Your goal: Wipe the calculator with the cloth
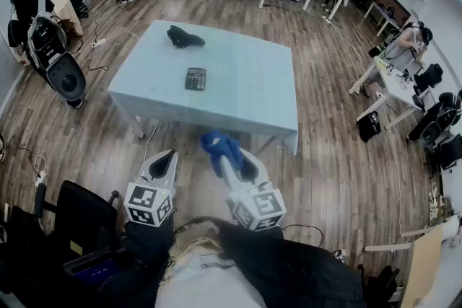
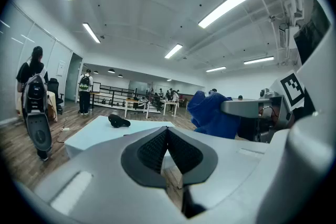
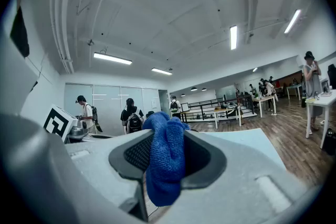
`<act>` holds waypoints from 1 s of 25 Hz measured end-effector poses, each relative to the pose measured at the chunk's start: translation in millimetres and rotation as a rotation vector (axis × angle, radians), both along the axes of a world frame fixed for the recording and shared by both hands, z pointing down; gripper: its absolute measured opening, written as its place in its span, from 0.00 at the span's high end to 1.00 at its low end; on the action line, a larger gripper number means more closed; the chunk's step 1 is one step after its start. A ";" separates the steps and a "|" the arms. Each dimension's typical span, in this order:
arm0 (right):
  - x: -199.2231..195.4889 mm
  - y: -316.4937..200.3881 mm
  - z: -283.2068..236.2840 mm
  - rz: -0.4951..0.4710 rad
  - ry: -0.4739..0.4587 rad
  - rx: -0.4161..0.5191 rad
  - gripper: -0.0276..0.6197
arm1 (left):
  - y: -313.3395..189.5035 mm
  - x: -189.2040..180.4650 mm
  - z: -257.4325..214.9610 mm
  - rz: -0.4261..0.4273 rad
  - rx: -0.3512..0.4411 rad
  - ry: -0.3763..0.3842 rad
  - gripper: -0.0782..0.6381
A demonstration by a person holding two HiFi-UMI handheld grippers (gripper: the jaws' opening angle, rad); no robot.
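Observation:
A dark calculator (image 1: 195, 78) lies flat near the middle of a pale blue table (image 1: 238, 94), well ahead of both grippers. My right gripper (image 1: 229, 157) is shut on a blue cloth (image 1: 219, 145), which bunches over its jaws and hangs down between them in the right gripper view (image 3: 166, 162). My left gripper (image 1: 165, 163) is held beside it, short of the table's near edge, its jaws closed together with nothing between them (image 2: 167, 152). The cloth (image 2: 212, 114) also shows at the right of the left gripper view.
A black object (image 1: 184, 37) sits at the table's far left corner. A black and white machine (image 1: 54, 58) stands on the wood floor at left. A black chair (image 1: 79, 216) is close at lower left. Desks and people fill the far and right sides.

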State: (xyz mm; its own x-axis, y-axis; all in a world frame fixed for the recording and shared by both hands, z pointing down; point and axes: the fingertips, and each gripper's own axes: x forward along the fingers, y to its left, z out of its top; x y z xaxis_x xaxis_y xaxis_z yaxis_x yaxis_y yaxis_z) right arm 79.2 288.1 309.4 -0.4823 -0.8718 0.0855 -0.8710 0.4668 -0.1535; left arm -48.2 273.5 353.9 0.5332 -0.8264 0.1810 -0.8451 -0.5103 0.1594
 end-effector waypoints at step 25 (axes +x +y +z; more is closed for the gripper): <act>-35.3 39.0 26.3 0.047 0.001 -0.054 0.74 | 48.5 -39.8 30.5 0.025 -0.078 0.013 0.90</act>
